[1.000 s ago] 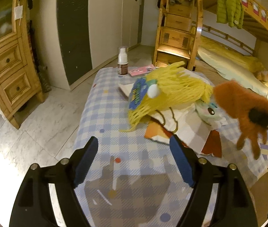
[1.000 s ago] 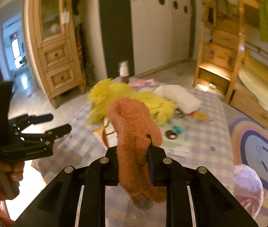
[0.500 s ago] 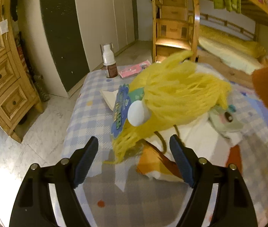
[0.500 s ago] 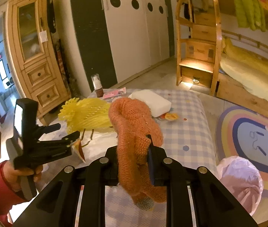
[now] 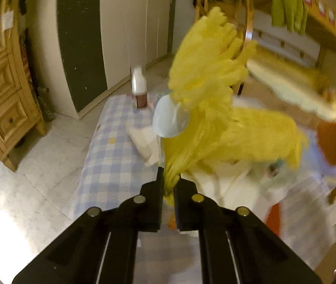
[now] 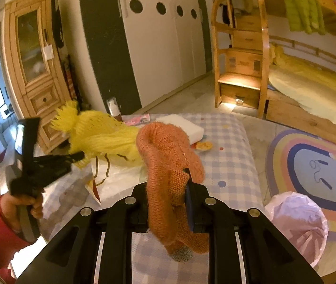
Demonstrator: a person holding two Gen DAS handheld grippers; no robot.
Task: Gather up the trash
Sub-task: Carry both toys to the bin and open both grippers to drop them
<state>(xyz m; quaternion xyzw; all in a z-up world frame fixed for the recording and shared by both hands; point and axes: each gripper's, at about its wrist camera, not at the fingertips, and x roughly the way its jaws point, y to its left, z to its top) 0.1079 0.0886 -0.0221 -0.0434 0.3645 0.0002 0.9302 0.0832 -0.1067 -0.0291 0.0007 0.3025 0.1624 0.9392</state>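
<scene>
Two tongs | left (image 5: 168,184) clenching yellow net (image 5: 215,118) | right (image 6: 166,184) clenching orange glove (image 6: 168,156)

A child's bedroom at home: wooden bunk bed (image 6: 310,80), rainbow rug (image 6: 315,165), white wardrobe (image 6: 163,47), pine cabinet (image 6: 33,71).

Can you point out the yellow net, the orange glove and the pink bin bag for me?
yellow net (image 5: 227,127), left wrist view, on its bunched mesh body.
orange glove (image 6: 168,156), right wrist view, on the knitted cuff.
pink bin bag (image 6: 296,222), right wrist view, on its crinkled plastic side.
</scene>
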